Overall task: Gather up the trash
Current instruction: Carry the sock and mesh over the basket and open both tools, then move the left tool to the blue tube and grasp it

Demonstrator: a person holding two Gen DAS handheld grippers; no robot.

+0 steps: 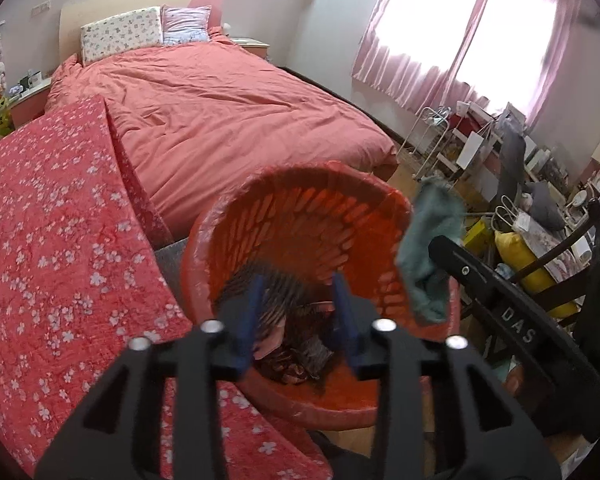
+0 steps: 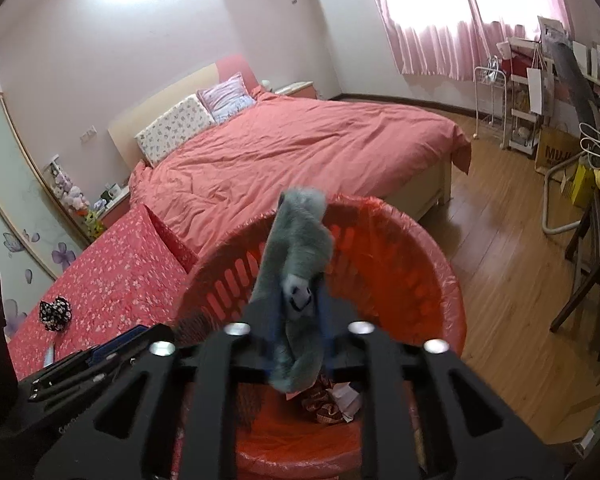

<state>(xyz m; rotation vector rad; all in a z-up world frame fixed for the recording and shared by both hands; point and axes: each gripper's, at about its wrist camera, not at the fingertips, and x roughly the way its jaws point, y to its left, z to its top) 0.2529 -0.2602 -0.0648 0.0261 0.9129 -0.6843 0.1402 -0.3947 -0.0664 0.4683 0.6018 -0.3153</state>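
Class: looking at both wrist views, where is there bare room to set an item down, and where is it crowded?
Free: the floral bedspread between the scrunchie and the orange bin; the floor right of the bin. Crowded: the bin's bottom, and the shelves by the window.

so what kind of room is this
Almost certainly a home bedroom. A large bed with a coral duvet and pillows fills the room, pink curtains hang at the window, and a nightstand stands beside the headboard.
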